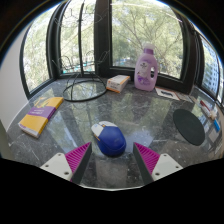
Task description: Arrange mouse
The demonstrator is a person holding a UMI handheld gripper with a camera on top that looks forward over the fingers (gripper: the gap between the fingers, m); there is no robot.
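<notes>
the blue and white mouse lies on the glass table, just ahead of the gripper and roughly centred between its two fingers. the fingers stand wide apart, holding nothing, their magenta pads clear of the mouse on either side. farther out, a yellow box with a purple patch sits off to the left, a dark round mat to the right. beyond, near the windows, stand a pink bottle, a small box and a coiled cable.
</notes>
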